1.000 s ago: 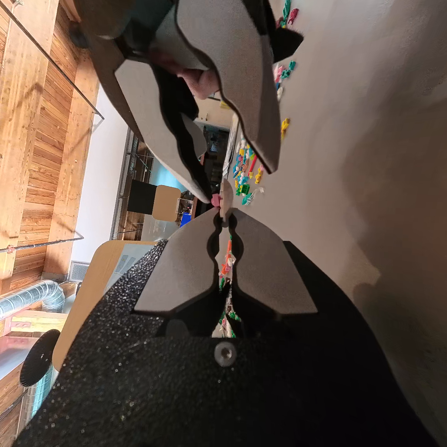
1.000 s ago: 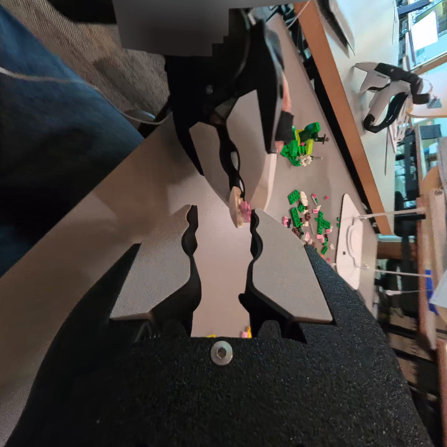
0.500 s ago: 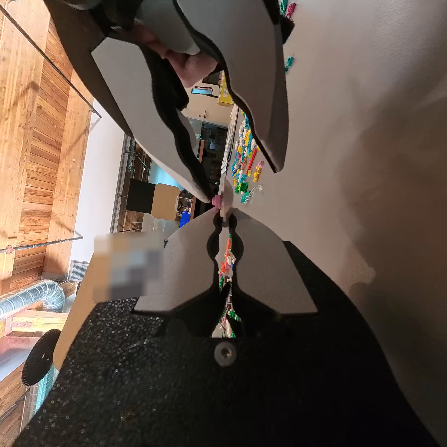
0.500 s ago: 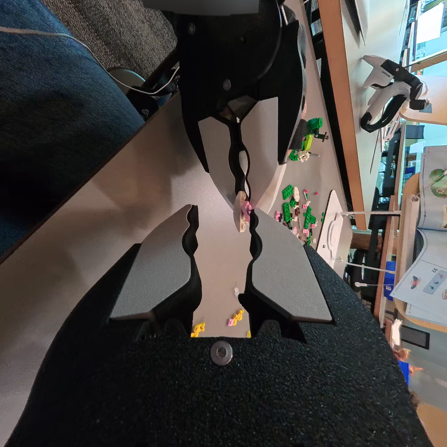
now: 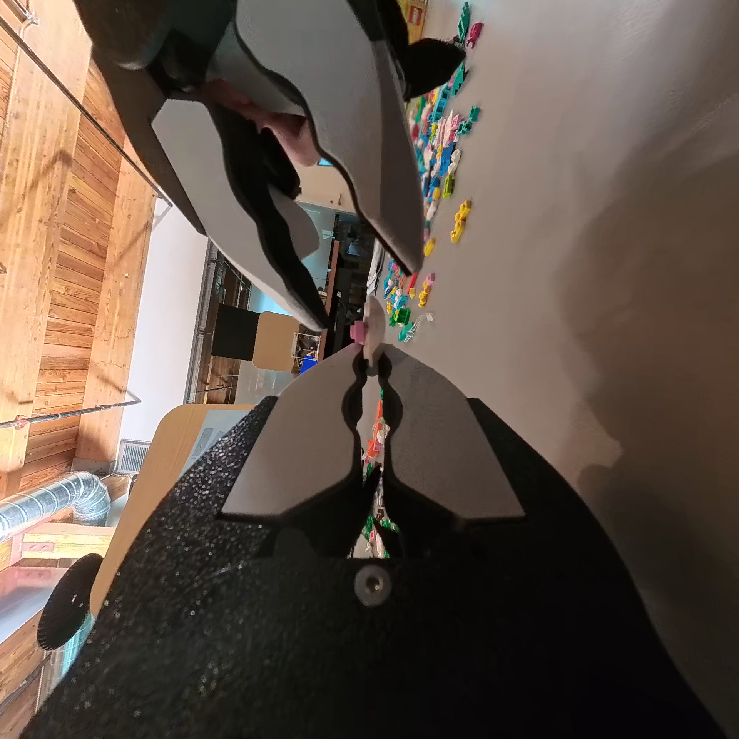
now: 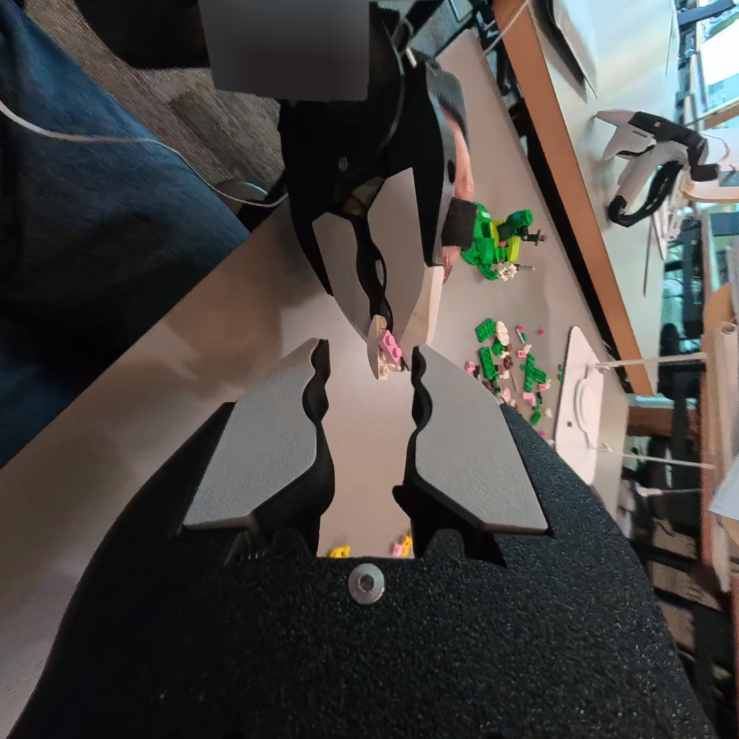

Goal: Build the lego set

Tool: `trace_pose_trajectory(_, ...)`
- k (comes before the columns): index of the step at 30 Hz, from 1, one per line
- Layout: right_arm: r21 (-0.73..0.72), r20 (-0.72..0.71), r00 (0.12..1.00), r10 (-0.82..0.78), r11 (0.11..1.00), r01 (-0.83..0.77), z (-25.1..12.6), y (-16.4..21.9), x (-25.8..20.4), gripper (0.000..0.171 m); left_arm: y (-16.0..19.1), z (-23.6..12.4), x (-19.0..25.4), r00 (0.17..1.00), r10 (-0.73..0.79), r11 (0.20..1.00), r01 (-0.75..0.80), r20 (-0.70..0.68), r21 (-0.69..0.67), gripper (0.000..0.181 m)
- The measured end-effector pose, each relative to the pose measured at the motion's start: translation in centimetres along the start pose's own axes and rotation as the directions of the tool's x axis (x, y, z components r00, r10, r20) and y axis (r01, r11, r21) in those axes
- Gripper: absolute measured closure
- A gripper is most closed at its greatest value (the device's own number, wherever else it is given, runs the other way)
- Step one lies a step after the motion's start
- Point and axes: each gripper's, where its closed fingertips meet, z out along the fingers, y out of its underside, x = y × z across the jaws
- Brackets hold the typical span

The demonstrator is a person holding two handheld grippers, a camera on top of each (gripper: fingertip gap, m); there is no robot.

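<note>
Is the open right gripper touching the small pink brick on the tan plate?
Apart. Left wrist view: right gripper fingertip stops short of pink brick; background shows between.

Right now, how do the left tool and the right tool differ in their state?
The left tool is shut on the tan plate, which carries a pink brick; the right tool is open and holds nothing. The left tool grips the plate by its edge; the right tool's fingers only flank it. Both have grey fingers and black bodies.

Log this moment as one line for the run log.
left gripper: shut on tan plate | pink brick: on plate | right gripper: open, beside plate
</note>
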Motion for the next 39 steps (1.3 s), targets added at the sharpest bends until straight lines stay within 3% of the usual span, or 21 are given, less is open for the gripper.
trace_pose_trajectory(1, 0.012, 0.017, 1.000, 0.007, 1.000, -0.007, -0.1, -0.1, -0.1, 0.133, 0.0, 0.0, 0.0, 1.000, 0.000, 1.000, 0.000, 0.000, 0.001, 0.177)
trace_pose_trajectory(6, 0.010, 0.023, 0.998, -0.060, 0.998, 0.059, 0.1, -0.1, -0.3, 0.146, -0.1, 0.0, 0.1, 1.000, 0.003, 1.000, -0.003, -0.003, 0.006, 0.177)
trace_pose_trajectory(12, -0.083, -0.002, 0.992, -0.127, 0.989, 0.126, 0.6, 0.5, -0.2, 0.149, 0.0, 0.1, 0.2, 1.000, 0.014, 1.000, -0.014, -0.010, -0.004, 0.177)
trace_pose_trajectory(25, -0.292, -0.040, 0.999, 0.013, 0.956, -0.024, 1.1, 1.1, -0.1, 0.144, 0.8, 0.4, 0.4, 1.000, 0.001, 0.998, -0.003, -0.022, -0.058, 0.177)
trace_pose_trajectory(39, -0.249, -0.083, 0.997, 0.007, 0.968, -0.027, 0.4, 0.7, 0.8, 0.139, 0.6, 0.3, 0.2, 1.000, 0.001, 0.999, -0.002, -0.015, -0.046, 0.177)
